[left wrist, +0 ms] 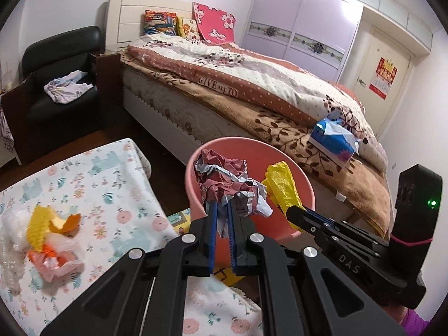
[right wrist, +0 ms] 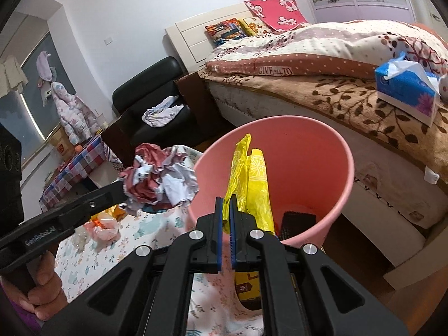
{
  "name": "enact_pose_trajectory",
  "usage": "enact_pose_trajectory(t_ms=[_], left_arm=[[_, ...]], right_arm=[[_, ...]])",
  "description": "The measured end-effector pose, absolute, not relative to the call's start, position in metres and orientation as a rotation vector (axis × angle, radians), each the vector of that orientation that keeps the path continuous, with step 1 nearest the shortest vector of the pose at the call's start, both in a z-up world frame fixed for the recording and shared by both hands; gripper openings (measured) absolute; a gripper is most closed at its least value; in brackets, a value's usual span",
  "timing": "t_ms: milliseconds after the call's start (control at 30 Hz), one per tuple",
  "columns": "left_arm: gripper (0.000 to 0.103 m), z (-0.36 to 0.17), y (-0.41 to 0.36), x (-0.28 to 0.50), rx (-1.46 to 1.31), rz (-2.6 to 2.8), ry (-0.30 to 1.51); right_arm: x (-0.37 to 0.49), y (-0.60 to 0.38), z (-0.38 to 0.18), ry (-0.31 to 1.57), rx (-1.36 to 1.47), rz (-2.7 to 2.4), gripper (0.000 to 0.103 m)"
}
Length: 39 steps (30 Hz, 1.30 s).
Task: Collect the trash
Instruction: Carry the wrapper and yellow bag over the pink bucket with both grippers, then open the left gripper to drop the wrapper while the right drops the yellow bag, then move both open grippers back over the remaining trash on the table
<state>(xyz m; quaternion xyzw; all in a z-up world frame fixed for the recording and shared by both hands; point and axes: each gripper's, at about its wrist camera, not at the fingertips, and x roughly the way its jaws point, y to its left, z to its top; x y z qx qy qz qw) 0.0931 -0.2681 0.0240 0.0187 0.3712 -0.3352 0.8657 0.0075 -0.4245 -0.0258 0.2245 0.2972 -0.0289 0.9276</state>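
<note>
Over the pink bin (right wrist: 322,151) at the foot of the bed (left wrist: 252,89), the left gripper (left wrist: 221,210) is clamped on a crumpled red-and-white wad of paper (left wrist: 224,173), held at the bin's rim. Beside it, the right gripper (right wrist: 226,210) pinches a yellow plastic bag (right wrist: 252,173) above the bin's mouth. More scraps (left wrist: 53,238) lie on the floral tablecloth (left wrist: 112,173) nearby.

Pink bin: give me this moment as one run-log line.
left gripper: shut on crumpled paper | right gripper: shut on yellow bag | pink bin: both over it | release: pending
</note>
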Motion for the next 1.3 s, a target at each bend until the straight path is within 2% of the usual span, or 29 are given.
enact_pose_trajectory(t_ms=[267, 300, 367, 433, 600, 767, 800, 833, 900, 1300], left_arm=[[0.010, 0.012, -0.296, 0.098, 0.066, -0.707, 0.797], [0.013, 0.011, -0.298, 0.098, 0.067, -0.705, 0.794], [0.026, 0.011, -0.300, 0.099, 0.063, -0.704, 0.793], [0.034, 0.011, -0.300, 0.100, 0.059, -0.702, 0.796], [0.038, 0.012, -0.295, 0.102, 0.045, -0.698, 0.806], [0.048, 0.013, -0.287, 0.100, 0.038, -0.696, 0.806], [0.048, 0.013, -0.285, 0.100, 0.035, -0.696, 0.806], [0.049, 0.014, -0.283, 0.099, 0.032, -0.695, 0.806], [0.051, 0.014, -0.279, 0.098, 0.025, -0.693, 0.805], [0.052, 0.023, -0.248, 0.088, -0.007, -0.666, 0.773]], right_arm=[[0.004, -0.440, -0.034, 0.614, 0.480, -0.076, 0.004], [0.003, -0.441, -0.034, 0.615, 0.481, -0.077, 0.004], [0.003, -0.443, -0.036, 0.618, 0.483, -0.079, 0.004], [0.003, -0.445, -0.038, 0.620, 0.484, -0.080, 0.005], [0.005, -0.447, -0.039, 0.625, 0.486, -0.081, 0.005], [0.012, -0.450, -0.044, 0.652, 0.506, -0.085, 0.006], [0.013, -0.450, -0.045, 0.654, 0.517, -0.085, 0.013], [0.012, -0.451, -0.046, 0.652, 0.524, -0.086, 0.027], [0.011, -0.450, -0.045, 0.643, 0.526, -0.090, 0.037], [0.006, -0.427, -0.028, 0.627, 0.468, -0.076, 0.038]])
